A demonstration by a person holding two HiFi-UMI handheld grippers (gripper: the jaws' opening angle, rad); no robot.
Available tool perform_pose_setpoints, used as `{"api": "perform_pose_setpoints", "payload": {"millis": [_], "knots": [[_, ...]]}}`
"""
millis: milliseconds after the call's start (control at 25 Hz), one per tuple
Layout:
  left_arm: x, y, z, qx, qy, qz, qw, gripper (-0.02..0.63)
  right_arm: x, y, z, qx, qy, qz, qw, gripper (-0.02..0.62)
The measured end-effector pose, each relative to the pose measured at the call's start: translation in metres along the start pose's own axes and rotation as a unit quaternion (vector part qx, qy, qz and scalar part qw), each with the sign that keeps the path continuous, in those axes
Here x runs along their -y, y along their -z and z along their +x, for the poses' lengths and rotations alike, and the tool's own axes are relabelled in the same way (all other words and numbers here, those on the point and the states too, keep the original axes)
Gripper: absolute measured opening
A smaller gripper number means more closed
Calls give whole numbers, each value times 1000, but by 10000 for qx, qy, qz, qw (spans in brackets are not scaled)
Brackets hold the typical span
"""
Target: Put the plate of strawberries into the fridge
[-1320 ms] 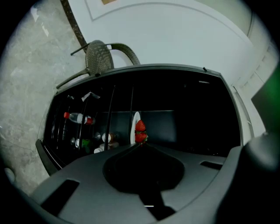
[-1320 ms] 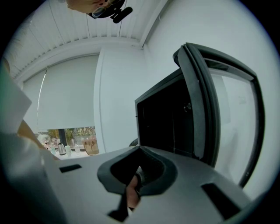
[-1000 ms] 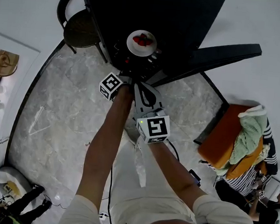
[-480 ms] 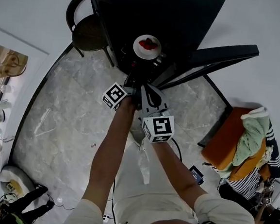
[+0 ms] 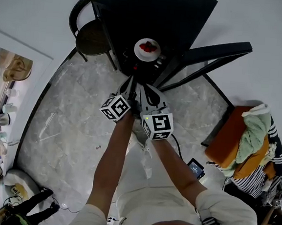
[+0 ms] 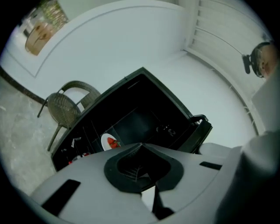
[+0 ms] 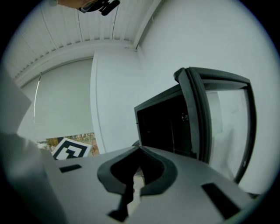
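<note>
Sitting on a shelf inside the open black fridge (image 5: pixel 157 15), upper centre of the head view, the plate (image 5: pixel 147 50) is seen with the red strawberries (image 5: pixel 147 47) on it; neither tool is touching it. The fridge door (image 5: pixel 212 53) is swung out toward the upper right. Left tongs (image 6: pixel 140 145) are seen together in the left gripper view, with nothing held between them; the plate shows just above and left of their tips, inside the dark cabinet. Right tongs (image 7: pixel 140 148) are likewise closed tip to tip and empty in the right gripper view, pointed at the fridge opening, with the door's frame at the right of that frame. In the head view both tools are held side by side in the frame centre, below the fridge and apart from it, over the marble floor (image 5: pixel 66 127); the left marker cube (image 5: pixel 116 107) sits just left of the right marker cube (image 5: pixel 158 126). The person's forearms are seen running down to the lower centre. A dark wicker chair (image 5: pixel 91 34) stands just beside the fridge at upper left. An orange piece of furniture (image 5: pixel 227 139) piled with clothes (image 5: pixel 251 136) is seen at the right edge, well apart from the fridge.
</note>
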State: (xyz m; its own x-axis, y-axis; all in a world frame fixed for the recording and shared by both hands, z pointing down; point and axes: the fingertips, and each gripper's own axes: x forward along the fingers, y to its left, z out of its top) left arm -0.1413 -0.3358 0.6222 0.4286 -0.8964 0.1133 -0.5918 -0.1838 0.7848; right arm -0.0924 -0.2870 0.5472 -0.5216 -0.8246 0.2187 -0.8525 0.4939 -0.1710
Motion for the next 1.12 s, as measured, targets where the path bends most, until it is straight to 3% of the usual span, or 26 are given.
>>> {"api": "perform_pose_setpoints", "payload": {"millis": [240, 520, 680, 880, 1120], "knots": [[41, -35, -33, 52, -183, 1130, 9934, 0, -13, -41, -9, 107, -192, 0, 9998, 12], [104, -67, -73, 202, -126, 1808, 9832, 0, -39, -80, -26, 218, -455, -38, 9987, 12], [128, -72, -91, 82, -197, 2260, 9739, 0, -50, -100, -35, 306, -592, -35, 9978, 12], [151, -91, -106, 219, -373, 2626, 9639, 0, -55, -119, -44, 367, -758, -76, 9964, 12], [192, -107, -123, 336, -353, 3326, 9418, 0, -64, -142, -60, 422, -988, 86, 9942, 12]]}}
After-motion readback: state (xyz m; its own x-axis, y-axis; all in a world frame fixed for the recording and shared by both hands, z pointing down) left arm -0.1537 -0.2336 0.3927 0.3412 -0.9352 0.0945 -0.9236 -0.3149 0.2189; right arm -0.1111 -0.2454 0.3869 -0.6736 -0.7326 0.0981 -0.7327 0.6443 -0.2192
